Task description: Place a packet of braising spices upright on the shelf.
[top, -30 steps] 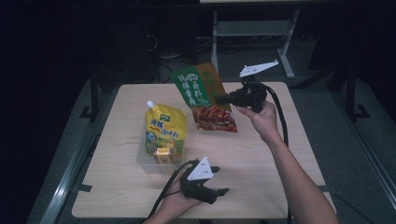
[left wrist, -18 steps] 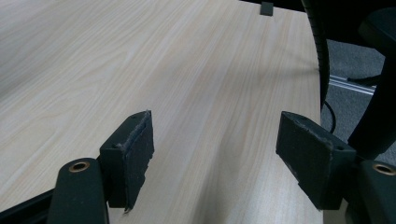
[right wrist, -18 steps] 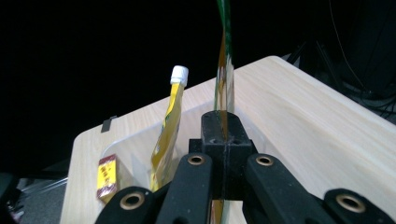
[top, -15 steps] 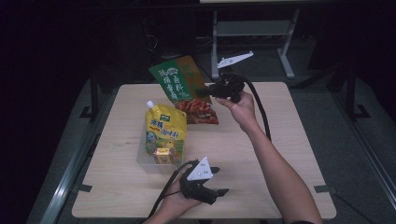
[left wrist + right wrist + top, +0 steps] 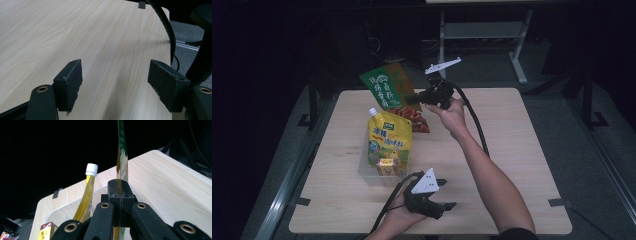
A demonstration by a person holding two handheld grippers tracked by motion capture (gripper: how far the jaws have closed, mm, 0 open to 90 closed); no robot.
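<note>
1. Your right gripper (image 5: 414,98) has its jaws clamped on the green packet (image 5: 384,86), which hangs in the air above the far left part of the table (image 5: 512,150), just behind the clear tray (image 5: 367,170).
2. In the high view the packet's long axis runs slantwise, from the pinched edge at the jaws up and away toward the table's far left corner; its printed face is turned up toward the camera.
3. In the right gripper view the green packet (image 5: 122,150) shows edge-on (a thin upright strip), rising straight from between the shut jaws.
4. The yellow spout pouch (image 5: 388,140) leans in the tray with its white cap (image 5: 373,111) at the far end; a red snack bag (image 5: 414,118) lies just beyond it, and a small yellow box (image 5: 386,167) stands at the tray's near end.
5. Your left gripper (image 5: 443,202) rests on the near edge of the table, jaws wide apart with bare wood between them.
</note>
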